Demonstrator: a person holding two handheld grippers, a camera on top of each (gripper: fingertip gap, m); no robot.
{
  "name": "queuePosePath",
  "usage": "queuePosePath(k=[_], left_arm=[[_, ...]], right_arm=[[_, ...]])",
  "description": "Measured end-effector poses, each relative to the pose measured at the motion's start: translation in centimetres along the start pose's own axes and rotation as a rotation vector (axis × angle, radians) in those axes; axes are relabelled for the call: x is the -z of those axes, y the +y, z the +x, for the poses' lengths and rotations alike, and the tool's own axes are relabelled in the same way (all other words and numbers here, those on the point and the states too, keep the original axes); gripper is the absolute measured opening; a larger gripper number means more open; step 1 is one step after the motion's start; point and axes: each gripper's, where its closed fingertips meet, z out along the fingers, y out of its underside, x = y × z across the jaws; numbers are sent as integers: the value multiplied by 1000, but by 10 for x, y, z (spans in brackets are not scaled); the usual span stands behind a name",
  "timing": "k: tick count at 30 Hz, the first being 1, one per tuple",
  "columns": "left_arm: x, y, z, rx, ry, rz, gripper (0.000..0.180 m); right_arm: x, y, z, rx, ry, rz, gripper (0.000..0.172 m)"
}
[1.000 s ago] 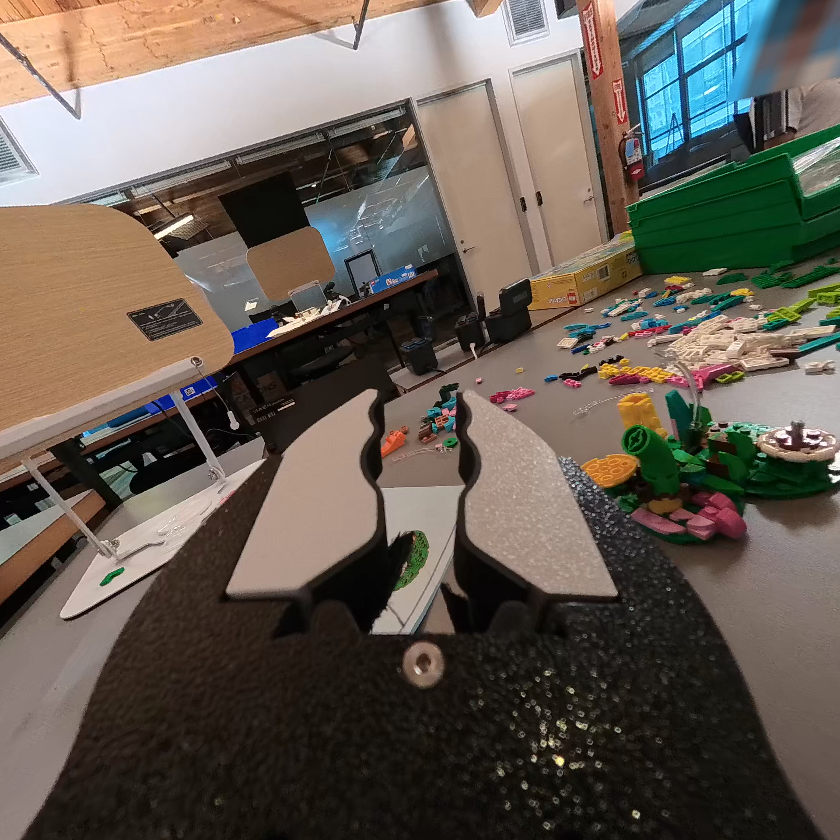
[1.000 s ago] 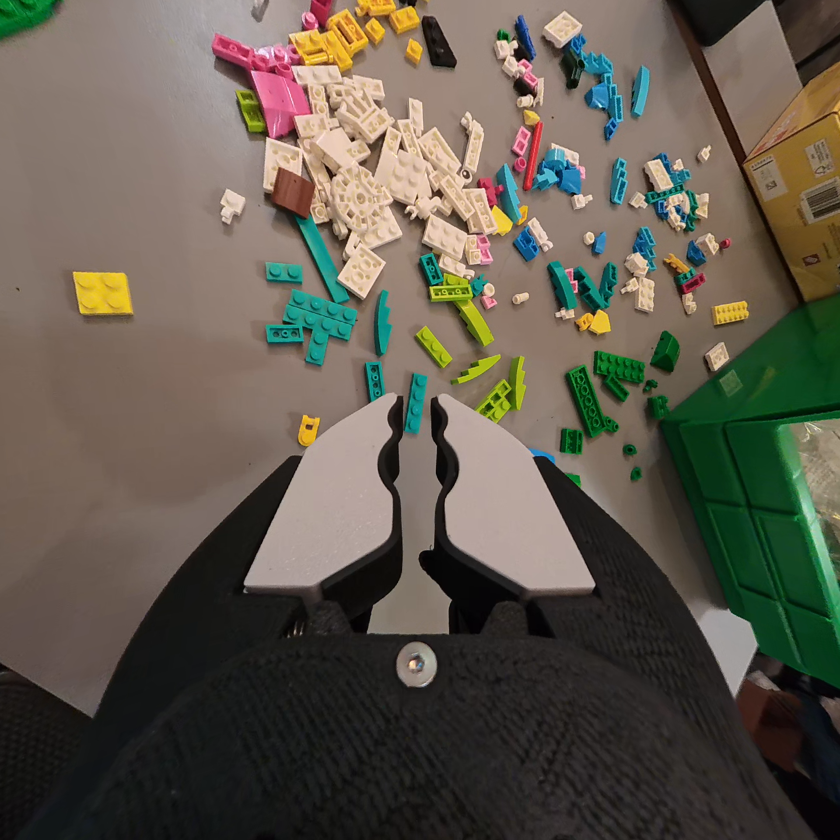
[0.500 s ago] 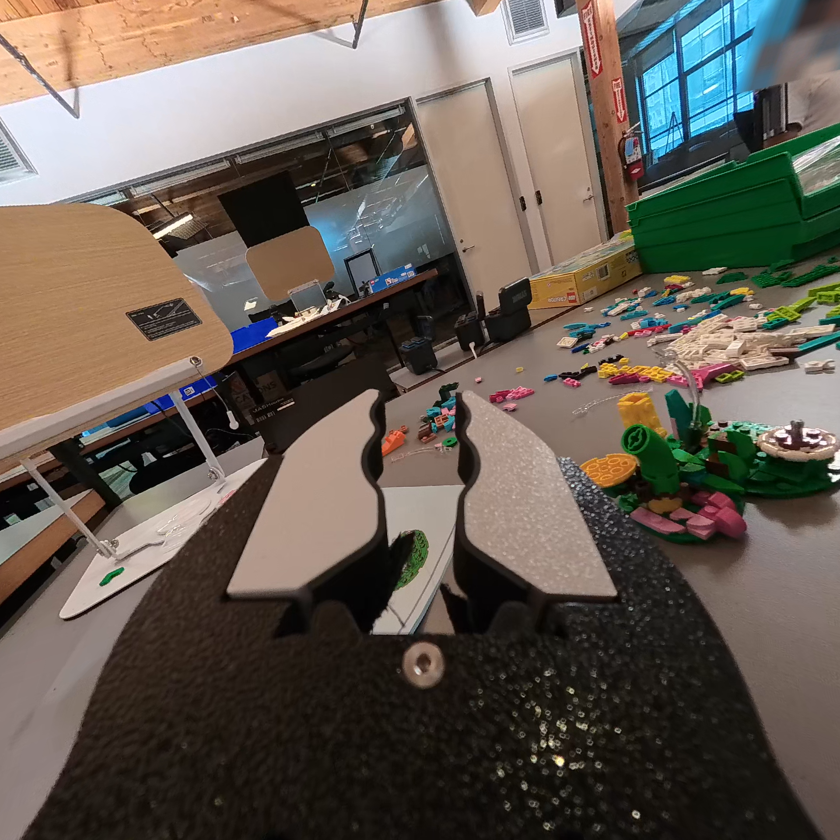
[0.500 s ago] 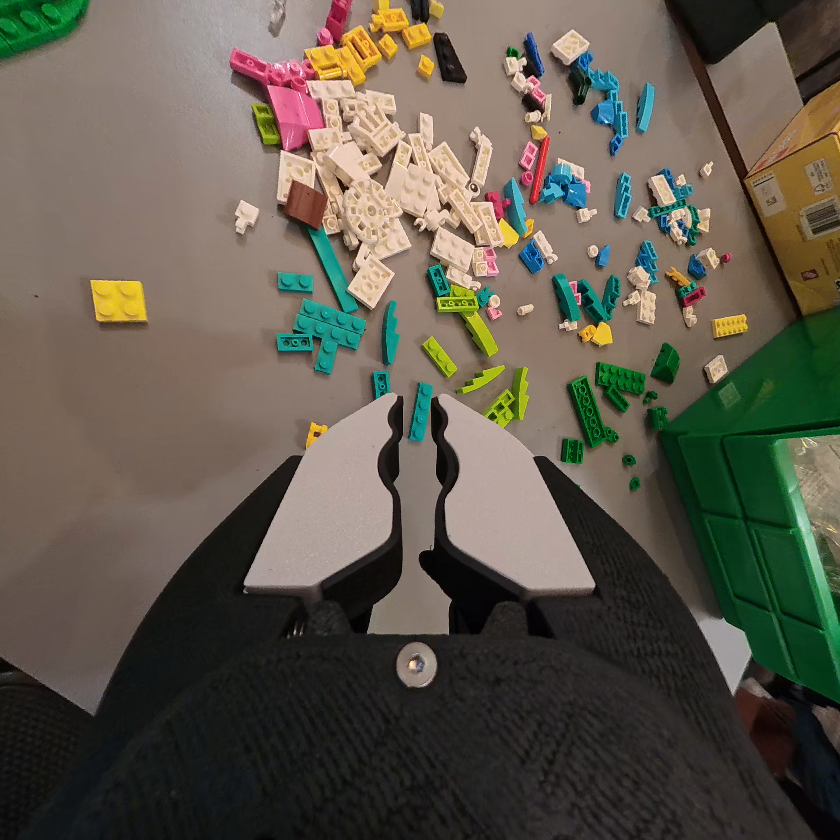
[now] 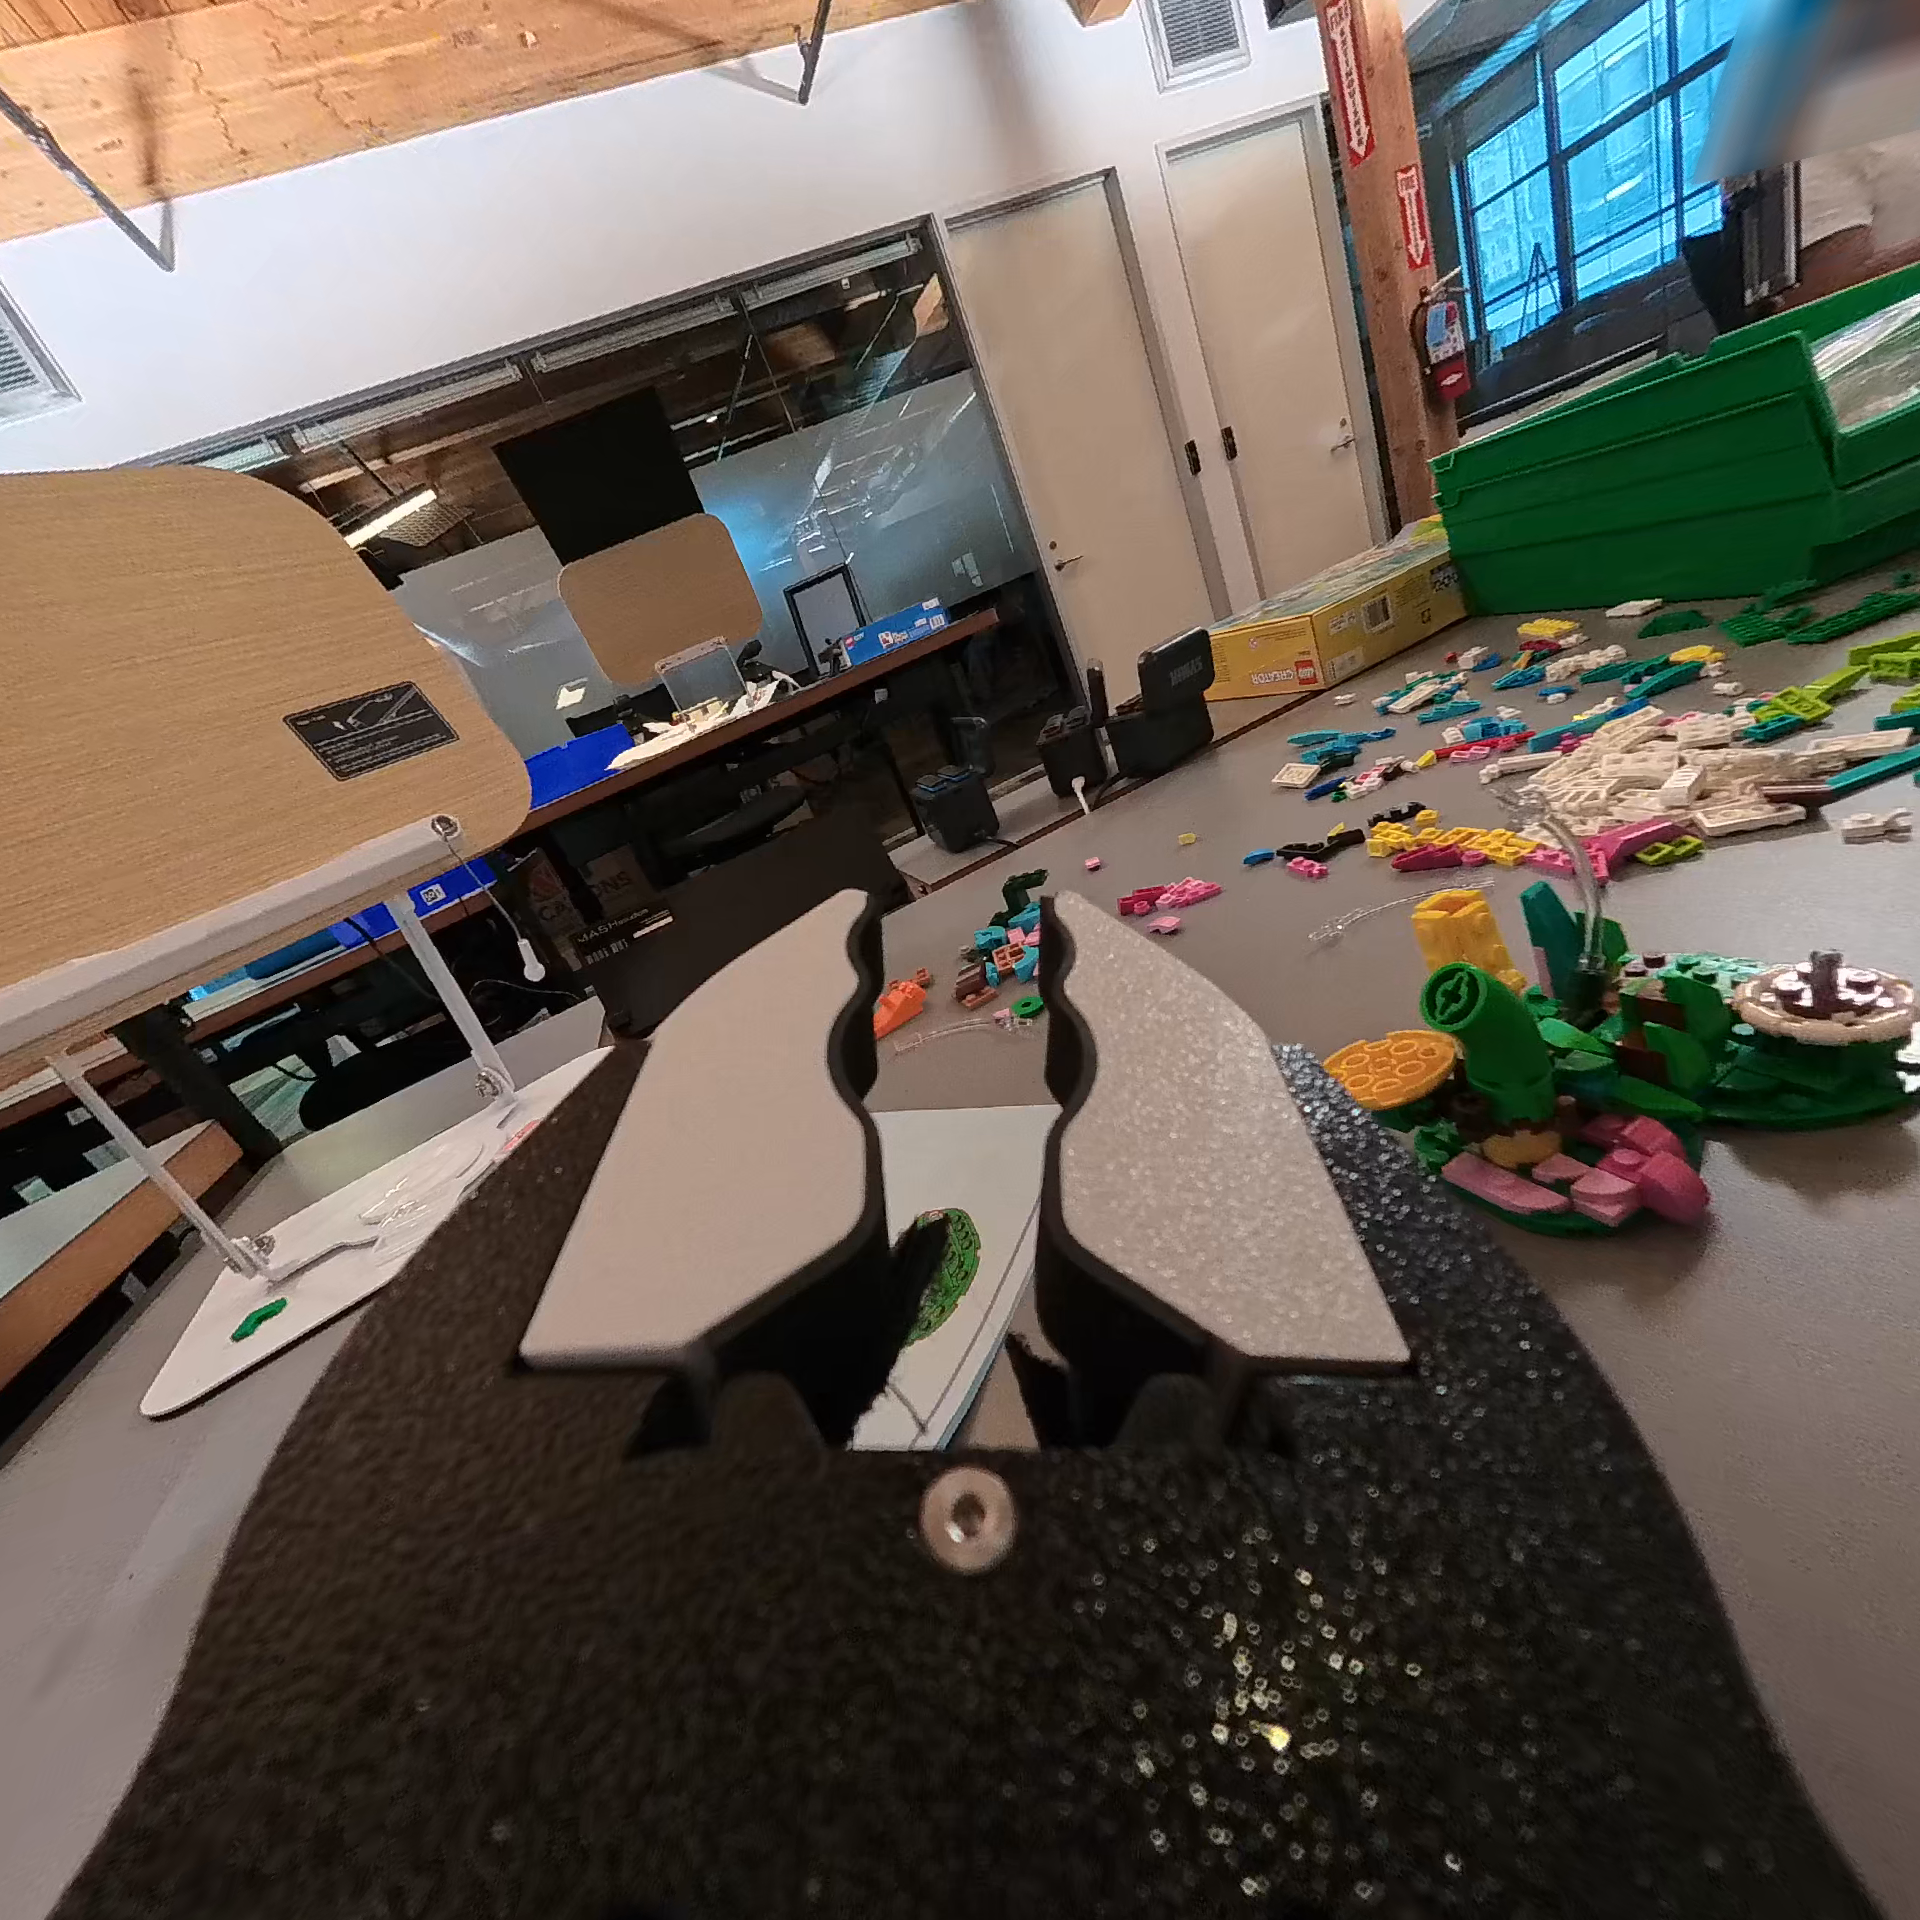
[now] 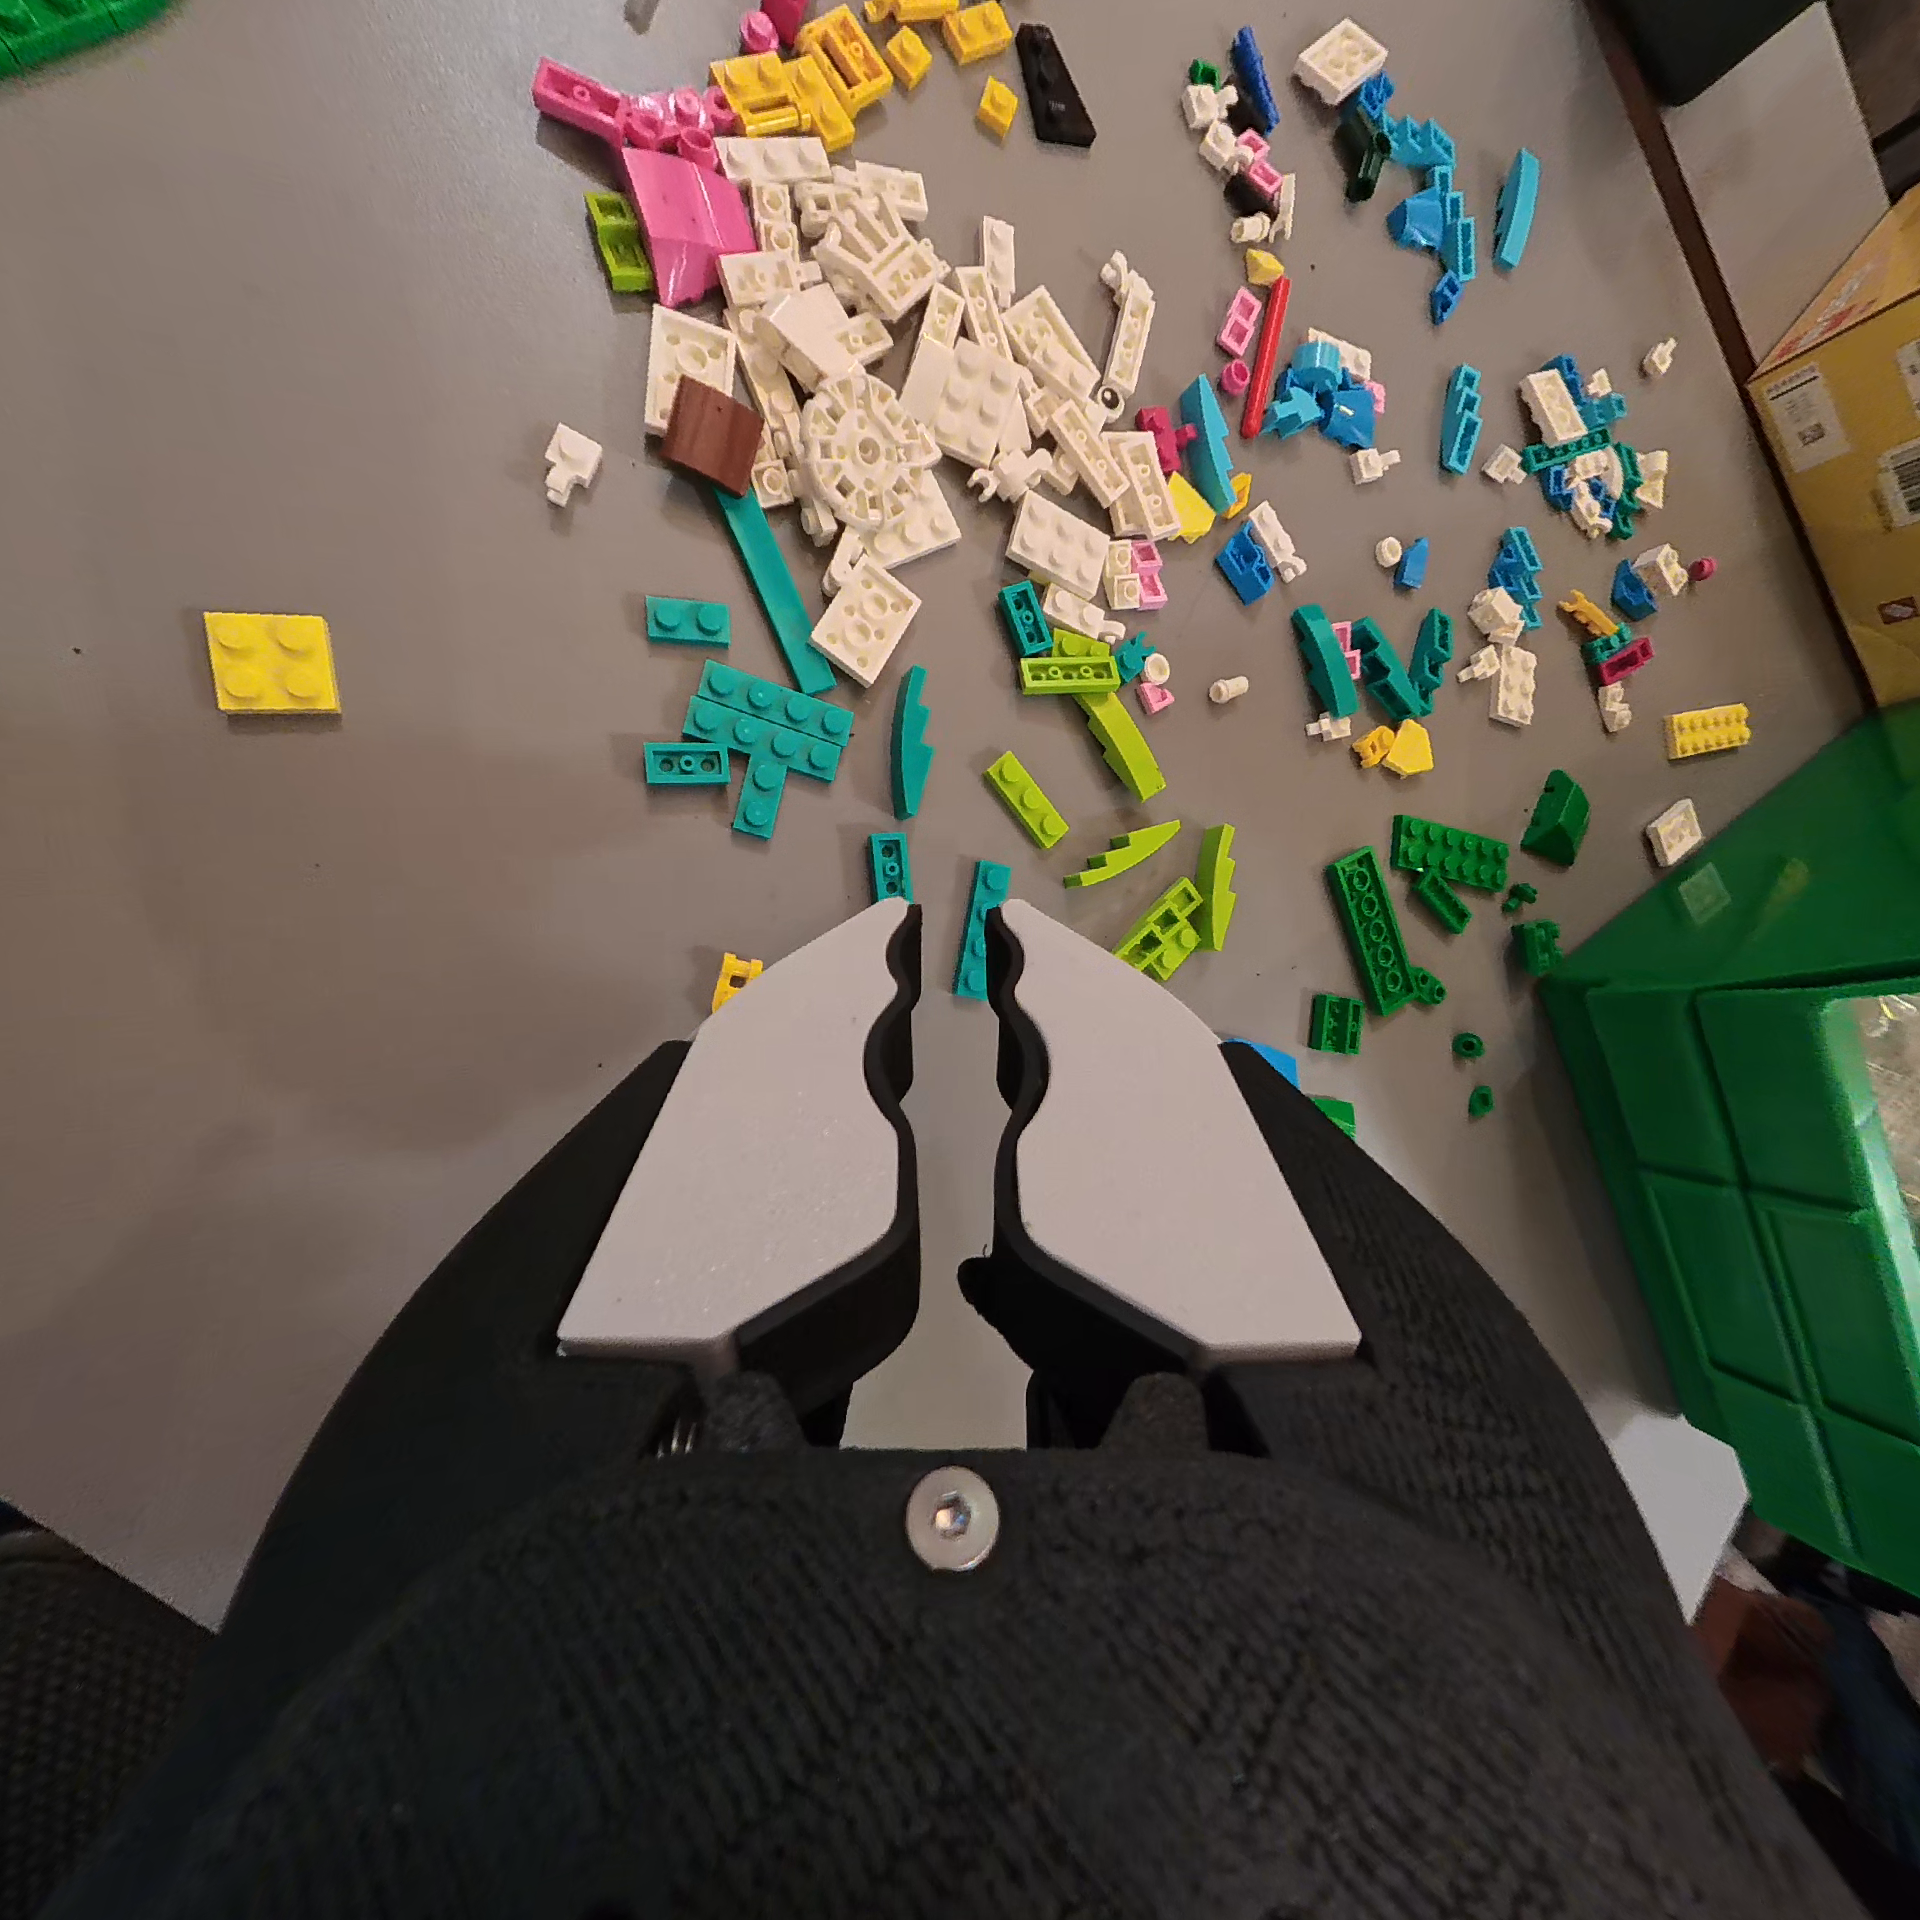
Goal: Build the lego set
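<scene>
A: What did the left gripper [image 5: 961, 925] have?
B: Nothing. Its jaws stood moderately apart over the grey worktop [image 5: 1714, 1455]. Leftmost stood a wooden panel on white legs [image 5: 187, 686]; a white sheet with a green print [image 5: 966, 1216] lay under the jaws, and small loose bricks [image 5: 1008, 951] lay past the tips. To the right sat one built model [image 5: 1579, 1049] of green leaves, with a yellow disc and pink pieces.
A: And the right gripper [image 6: 953, 914]?
B: Narrow, bare, above the worktop. One teal strip plate [image 6: 977, 930] lay flat below the gap, close by the right finger. Far left lay one yellow square plate [image 6: 270, 660]; a second short teal plate [image 6: 889, 864] lay by the left tip; one heap of white pieces [image 6: 914, 416] beyond; green bins [image 6: 1766, 1195] at the right edge.
</scene>
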Motion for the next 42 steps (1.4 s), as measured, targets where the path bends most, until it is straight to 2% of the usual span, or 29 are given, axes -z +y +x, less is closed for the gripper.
queuePosePath(k=[9,18,25,29,33,35,38,42], left_arm=[[0,0,-1,4,-3,2,28],[0,0,-2,11,-5,1,28],[0,1,-2,13,-7,0,28],[0,1,-2,16,-7,-1,29],[0,1,-2,11,-6,-1,29],[1,0,-1,11,-4,4,28],[0,1,-1,7,-1,-1,28],[0,1,0,10,1,0,27]], right_arm=[[-3,-4,2,-10,10,7,10],[-1,0,17,-131,72,19,10],[-2,8,46,-304,205,71,12],[1,21,76,-421,389,128,12],[3,25,96,-594,508,285,15],[11,32,111,-562,650,319,16],[30,41,124,-421,894,351,15],[53,42,129,-343,1050,408,10]])
